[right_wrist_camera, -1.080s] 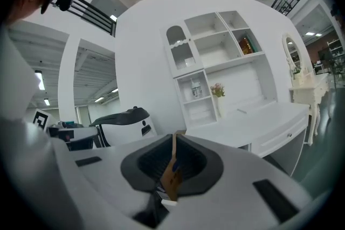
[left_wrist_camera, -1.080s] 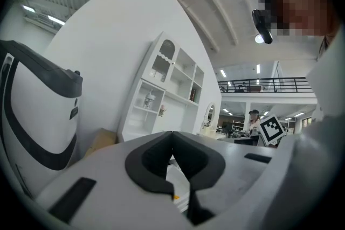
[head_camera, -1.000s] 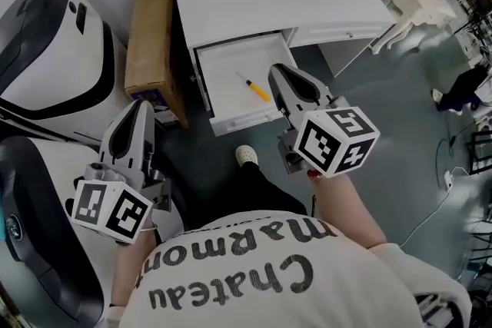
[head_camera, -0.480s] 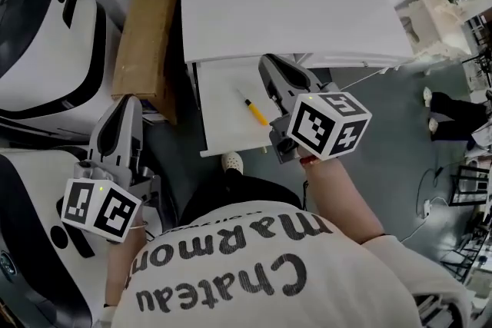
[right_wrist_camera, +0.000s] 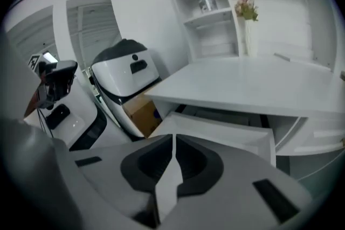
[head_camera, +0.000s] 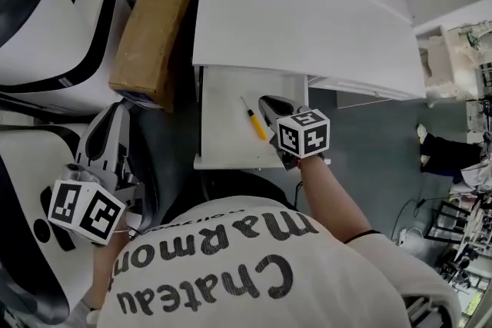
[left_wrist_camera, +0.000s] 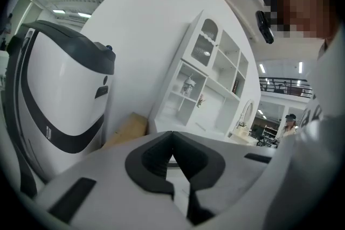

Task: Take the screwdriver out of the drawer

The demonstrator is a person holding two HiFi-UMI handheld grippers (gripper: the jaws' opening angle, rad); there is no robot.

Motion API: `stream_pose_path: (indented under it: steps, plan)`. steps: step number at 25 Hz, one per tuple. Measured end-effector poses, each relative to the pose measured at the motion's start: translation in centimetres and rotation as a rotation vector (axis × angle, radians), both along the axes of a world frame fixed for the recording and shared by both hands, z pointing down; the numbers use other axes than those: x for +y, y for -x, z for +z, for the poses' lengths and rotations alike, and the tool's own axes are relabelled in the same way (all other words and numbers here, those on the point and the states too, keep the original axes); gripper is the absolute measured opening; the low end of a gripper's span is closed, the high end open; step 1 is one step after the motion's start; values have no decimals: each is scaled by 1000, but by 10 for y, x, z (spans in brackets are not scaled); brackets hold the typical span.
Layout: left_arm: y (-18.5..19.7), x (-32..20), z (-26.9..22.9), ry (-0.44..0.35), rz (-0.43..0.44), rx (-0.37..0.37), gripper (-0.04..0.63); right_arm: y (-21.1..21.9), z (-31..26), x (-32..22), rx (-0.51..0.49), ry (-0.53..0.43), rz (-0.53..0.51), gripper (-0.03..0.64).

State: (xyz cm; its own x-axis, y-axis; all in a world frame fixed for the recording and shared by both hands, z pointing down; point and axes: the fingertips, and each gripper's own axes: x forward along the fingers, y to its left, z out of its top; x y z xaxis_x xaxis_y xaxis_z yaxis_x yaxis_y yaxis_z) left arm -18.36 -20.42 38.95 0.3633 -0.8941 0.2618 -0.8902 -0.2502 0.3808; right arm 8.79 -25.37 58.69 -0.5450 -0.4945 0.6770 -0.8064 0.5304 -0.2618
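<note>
A cardboard box lies between a white desk and a white machine.

Pale shirt with dark lettering across the bottom of the frame; grey left claw and right claw bear black-and-white marker cubes.

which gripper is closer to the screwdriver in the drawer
Right. The right gripper is over the open drawer, just beside the screwdriver; the left gripper is outside the drawer, off to its left.
</note>
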Motion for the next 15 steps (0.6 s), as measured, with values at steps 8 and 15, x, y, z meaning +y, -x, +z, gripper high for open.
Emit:
stream_pose_path:
  steps: [8, 15]
  plan:
    - [29, -5, 24, 70, -73, 3, 23, -13, 96, 16, 197, 260, -40, 37]
    - [42, 1, 68, 180, -114, 51, 23, -19, 139, 24, 306, 391, -118, 170]
